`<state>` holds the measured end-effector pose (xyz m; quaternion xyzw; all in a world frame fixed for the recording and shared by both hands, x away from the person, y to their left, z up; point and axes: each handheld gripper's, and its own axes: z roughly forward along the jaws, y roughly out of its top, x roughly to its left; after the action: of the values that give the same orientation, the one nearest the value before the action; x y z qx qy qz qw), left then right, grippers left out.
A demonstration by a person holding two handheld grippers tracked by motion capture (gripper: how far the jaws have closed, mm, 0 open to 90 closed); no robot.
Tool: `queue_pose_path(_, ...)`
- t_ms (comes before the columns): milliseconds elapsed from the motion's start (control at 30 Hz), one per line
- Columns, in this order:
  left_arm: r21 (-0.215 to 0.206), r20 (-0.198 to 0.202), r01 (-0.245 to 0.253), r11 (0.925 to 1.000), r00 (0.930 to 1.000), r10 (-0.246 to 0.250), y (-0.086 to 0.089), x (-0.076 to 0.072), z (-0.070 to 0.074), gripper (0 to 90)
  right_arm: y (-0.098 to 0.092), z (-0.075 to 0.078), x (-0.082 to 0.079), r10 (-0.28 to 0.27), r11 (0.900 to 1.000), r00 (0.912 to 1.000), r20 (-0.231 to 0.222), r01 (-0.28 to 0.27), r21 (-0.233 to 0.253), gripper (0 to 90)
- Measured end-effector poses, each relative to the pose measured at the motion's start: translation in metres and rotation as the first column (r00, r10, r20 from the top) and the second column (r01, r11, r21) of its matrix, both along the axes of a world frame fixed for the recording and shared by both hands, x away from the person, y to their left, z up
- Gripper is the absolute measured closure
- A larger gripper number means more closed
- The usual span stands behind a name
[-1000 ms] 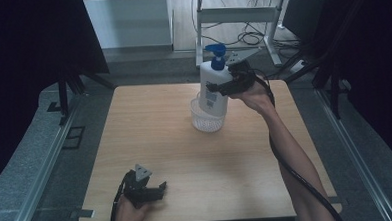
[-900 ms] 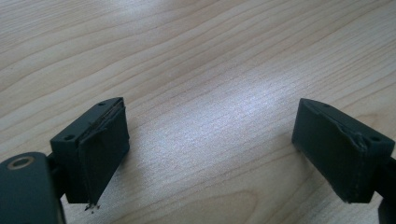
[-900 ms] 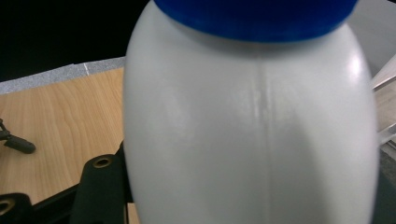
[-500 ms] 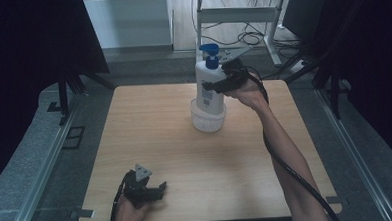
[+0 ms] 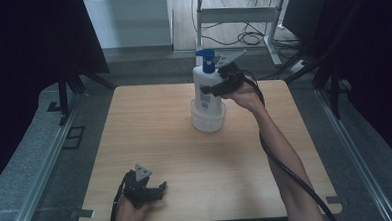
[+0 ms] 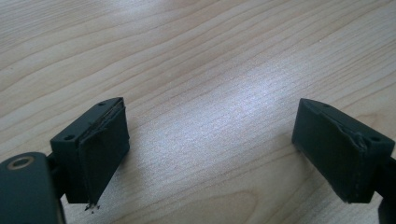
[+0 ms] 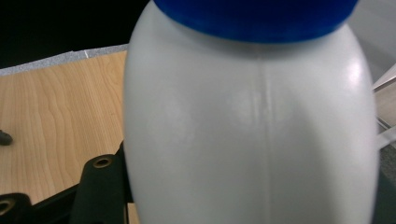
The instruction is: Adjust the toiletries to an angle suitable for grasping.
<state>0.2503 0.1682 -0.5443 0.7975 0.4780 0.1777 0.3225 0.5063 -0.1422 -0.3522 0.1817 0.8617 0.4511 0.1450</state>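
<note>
A white pump bottle (image 5: 203,101) with a blue pump head (image 5: 205,59) stands upright with its base inside a small white perforated basket (image 5: 208,122) at the table's far middle. My right gripper (image 5: 210,88) is shut on the bottle's upper body from the right. The right gripper view has the bottle (image 7: 252,135) and its blue collar (image 7: 254,16) very close, with one black finger (image 7: 100,184) at its left side. My left gripper (image 5: 157,188) rests at the front left of the table, open, with bare wood between its fingers (image 6: 100,144).
The wooden table (image 5: 149,127) has its front edge just behind the left hand. A black cable (image 5: 292,179) trails along the right forearm. Metal rails run along both sides, and cables and a frame lie on the floor beyond the far edge.
The right gripper carried the bottle a little leftward and downward, so it now stands centred in the basket. The left gripper has stayed still.
</note>
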Motion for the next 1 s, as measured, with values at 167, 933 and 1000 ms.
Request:
queue_pose_path(167,-0.002,0.0,-0.001,1.0,1.0,0.001,0.0,0.0,0.0,10.6,0.001,-0.006,0.002,0.011,1.0,0.9999,-0.002,-0.011,-0.005,37.8)
queue_pose_path(933,-0.001,-0.001,-0.001,1.0,1.0,0.001,0.0,0.0,0.0,10.6,0.004,-0.037,0.008,0.019,1.0,0.9992,-0.035,-0.02,-0.017,37.8)
queue_pose_path(1000,-0.002,0.0,-0.001,1.0,1.0,0.001,0.0,0.0,0.0,10.6,0.004,-0.039,0.008,0.017,1.0,0.9991,-0.038,-0.018,-0.019,37.8)
